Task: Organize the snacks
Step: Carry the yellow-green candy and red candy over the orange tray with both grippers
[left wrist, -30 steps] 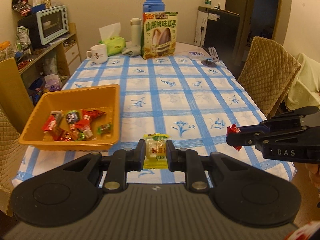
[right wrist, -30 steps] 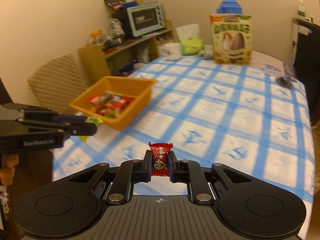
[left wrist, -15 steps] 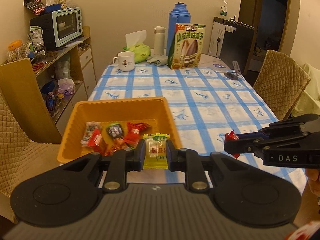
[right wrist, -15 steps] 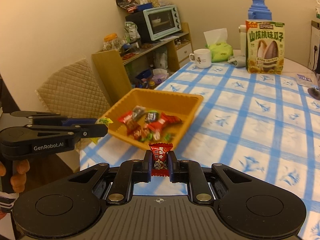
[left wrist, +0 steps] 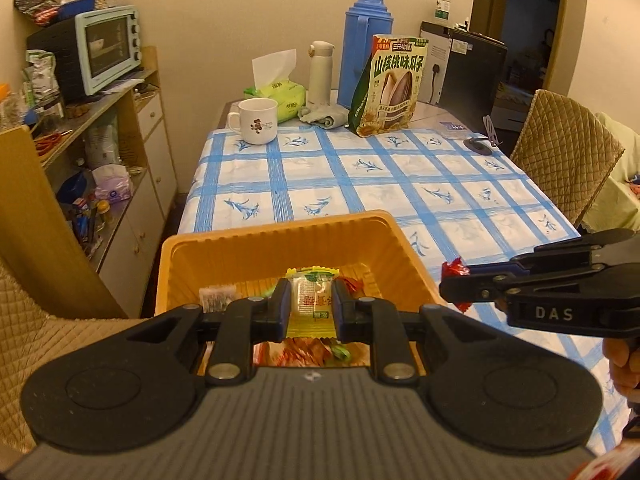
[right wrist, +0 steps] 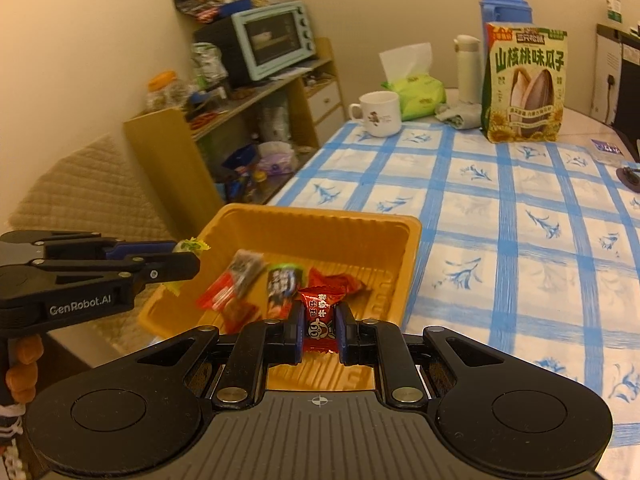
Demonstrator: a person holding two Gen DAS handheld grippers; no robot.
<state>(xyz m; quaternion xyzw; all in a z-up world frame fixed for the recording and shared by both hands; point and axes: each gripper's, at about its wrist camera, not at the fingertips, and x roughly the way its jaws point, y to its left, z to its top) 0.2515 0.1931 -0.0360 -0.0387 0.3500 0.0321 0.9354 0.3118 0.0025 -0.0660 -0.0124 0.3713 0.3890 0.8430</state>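
An orange tray [left wrist: 280, 240] [right wrist: 320, 220] sits at the near left corner of the table and holds several wrapped snacks [right wrist: 248, 280]. My left gripper [left wrist: 310, 312] is shut on a yellow-green snack packet [left wrist: 312, 304] and holds it above the tray's near side. It also shows in the right wrist view [right wrist: 176, 264]. My right gripper [right wrist: 318, 328] is shut on a red candy [right wrist: 318, 316] and holds it over the tray's near right edge. It also shows in the left wrist view [left wrist: 460, 284], just right of the tray.
At the table's far end stand a white mug [left wrist: 258, 120], a tissue pack [left wrist: 276, 92], a white bottle [left wrist: 320, 72], a blue thermos [left wrist: 366, 48] and a sunflower seed bag [left wrist: 394, 88]. A shelf with a toaster oven [left wrist: 104, 48] stands left. Quilted chairs [left wrist: 560, 152] flank the table.
Both grippers have moved left toward the orange tray, each still holding its snack. The tray now lies directly under them.
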